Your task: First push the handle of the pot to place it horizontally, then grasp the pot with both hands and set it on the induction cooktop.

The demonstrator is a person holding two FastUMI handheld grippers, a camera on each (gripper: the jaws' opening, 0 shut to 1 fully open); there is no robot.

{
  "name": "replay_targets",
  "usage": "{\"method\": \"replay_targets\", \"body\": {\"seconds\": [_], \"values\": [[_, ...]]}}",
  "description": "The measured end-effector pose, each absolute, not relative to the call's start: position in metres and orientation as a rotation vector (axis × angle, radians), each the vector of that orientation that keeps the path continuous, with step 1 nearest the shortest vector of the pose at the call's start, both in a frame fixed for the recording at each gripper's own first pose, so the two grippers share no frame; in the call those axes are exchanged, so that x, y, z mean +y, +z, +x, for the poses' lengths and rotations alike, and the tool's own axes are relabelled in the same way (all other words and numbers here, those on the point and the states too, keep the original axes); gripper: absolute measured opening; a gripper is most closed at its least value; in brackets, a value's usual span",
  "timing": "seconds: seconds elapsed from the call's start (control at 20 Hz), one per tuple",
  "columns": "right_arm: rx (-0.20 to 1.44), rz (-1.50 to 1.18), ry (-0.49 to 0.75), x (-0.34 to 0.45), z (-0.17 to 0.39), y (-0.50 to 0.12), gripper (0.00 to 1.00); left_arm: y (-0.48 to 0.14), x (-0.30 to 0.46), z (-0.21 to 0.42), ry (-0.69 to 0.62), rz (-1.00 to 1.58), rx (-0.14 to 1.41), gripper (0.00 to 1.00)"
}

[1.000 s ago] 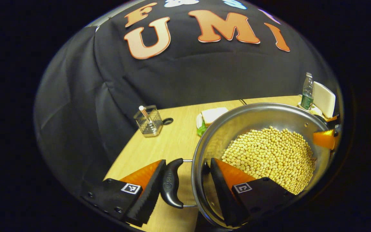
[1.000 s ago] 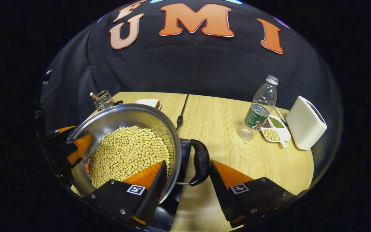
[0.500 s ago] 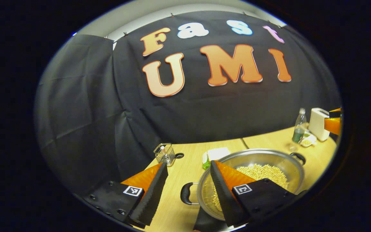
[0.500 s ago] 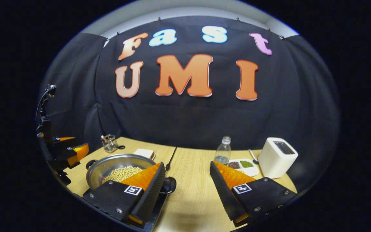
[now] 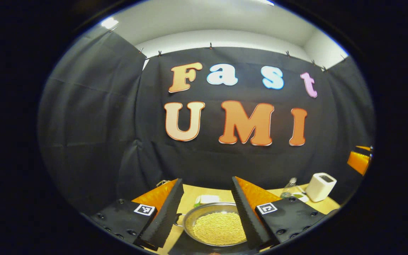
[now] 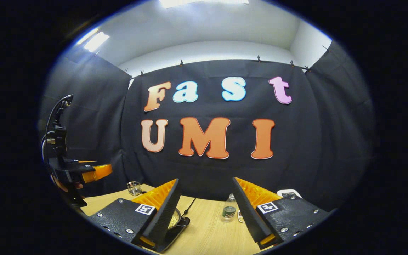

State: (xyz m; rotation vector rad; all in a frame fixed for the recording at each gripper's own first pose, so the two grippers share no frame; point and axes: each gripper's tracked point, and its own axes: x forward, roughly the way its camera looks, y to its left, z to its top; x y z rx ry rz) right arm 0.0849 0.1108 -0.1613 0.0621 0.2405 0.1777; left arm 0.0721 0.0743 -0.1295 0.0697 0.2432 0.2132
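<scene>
Both claws hang spread and empty above the pot (image 5: 218,226) of beans. Left claw (image 5: 205,212), right claw (image 6: 205,212). A careless sweep low over the bench (image 6: 211,233) could clip the pot's rim.

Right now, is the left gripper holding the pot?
No, the left gripper is open and raised, with the pot of beans sitting free below between its fingers.

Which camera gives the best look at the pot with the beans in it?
The left gripper view: the pot sits between that gripper's open jaws, its rim and beans seen from above. In the right gripper view a finger hides most of it, leaving a sliver of rim and beans.
</scene>
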Motion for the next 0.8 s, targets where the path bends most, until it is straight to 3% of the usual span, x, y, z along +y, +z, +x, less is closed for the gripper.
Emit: {"method": "replay_targets", "body": {"seconds": [0.05,0.1,0.25,0.3,0.35,0.5,0.55,0.6,0.65,0.8], "values": [[0.219,0.056,0.182,0.107,0.079,-0.146,0.9,-0.11,0.08,0.067,0.231,0.113,0.197,0.87],[0.2,0.044,0.18,0.101,0.075,-0.132,0.9,-0.092,0.079,0.063,0.241,0.142,0.16,0.91],[0.124,-0.002,0.172,0.086,0.066,-0.093,0.9,-0.063,0.056,0.05,0.219,0.129,0.111,0.92],[0.11,-0.003,0.171,0.083,0.062,-0.085,0.96,-0.056,0.051,0.045,0.21,0.122,0.104,0.92],[0.108,0.012,0.179,0.083,0.058,-0.08,0.92,-0.049,0.048,0.04,0.207,0.113,0.097,0.92],[0.101,0.046,0.221,0.085,0.046,-0.066,0.93,-0.034,0.034,0.031,0.195,0.07,0.08,0.88],[0.093,0.046,0.216,0.078,0.044,-0.059,0.94,-0.029,0.03,0.026,0.185,0.064,0.075,0.92],[0.08,0.049,0.206,0.069,0.041,-0.049,0.94,-0.022,0.029,0.022,0.183,0.067,0.062,0.86],[0.067,0.049,0.202,0.063,0.039,-0.043,0.97,-0.015,0.028,0.02,0.185,0.071,0.043,0.92],[0.045,0.05,0.194,0.05,0.035,-0.034,0.97,0.002,0.029,0.021,0.196,0.04,-0.004,0.91]]}}
